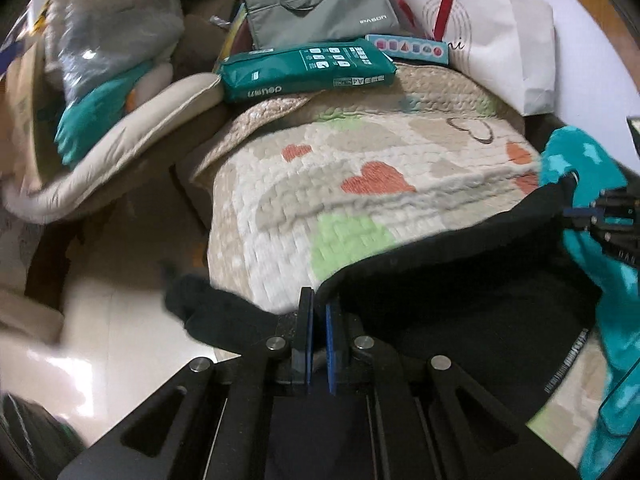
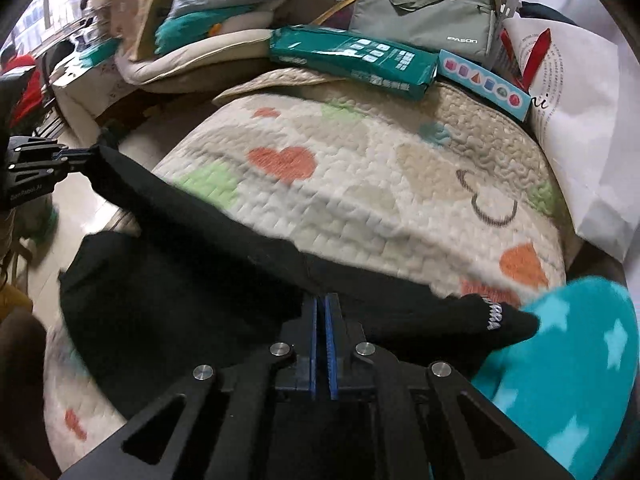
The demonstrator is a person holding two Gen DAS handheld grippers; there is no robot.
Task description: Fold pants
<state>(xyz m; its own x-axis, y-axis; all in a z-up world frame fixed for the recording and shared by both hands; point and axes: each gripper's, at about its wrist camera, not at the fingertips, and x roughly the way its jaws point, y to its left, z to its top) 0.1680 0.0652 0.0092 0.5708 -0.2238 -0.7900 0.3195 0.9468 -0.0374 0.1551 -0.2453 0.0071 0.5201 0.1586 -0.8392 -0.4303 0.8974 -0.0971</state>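
Observation:
Black pants (image 1: 460, 312) hang above the quilted bed cover (image 1: 360, 152), stretched between both grippers. My left gripper (image 1: 319, 304) is shut on the pants' upper edge, with cloth spilling left of its fingers. In its own view my right gripper (image 2: 323, 300) is shut on the same black edge of the pants (image 2: 192, 280). The left wrist view shows the right gripper (image 1: 576, 212) pinching the far end at the right border. The right wrist view shows the left gripper (image 2: 80, 156) holding the other end at the left.
A teal starred sleeve (image 2: 568, 360) covers the person's arm at the right. At the head of the bed lie a green packet (image 1: 308, 68), a grey laptop bag (image 1: 320, 8), a coloured box (image 2: 484, 84) and a white paper bag (image 1: 500, 40). Cushions (image 1: 116, 152) and tiled floor (image 1: 120, 320) are at the left.

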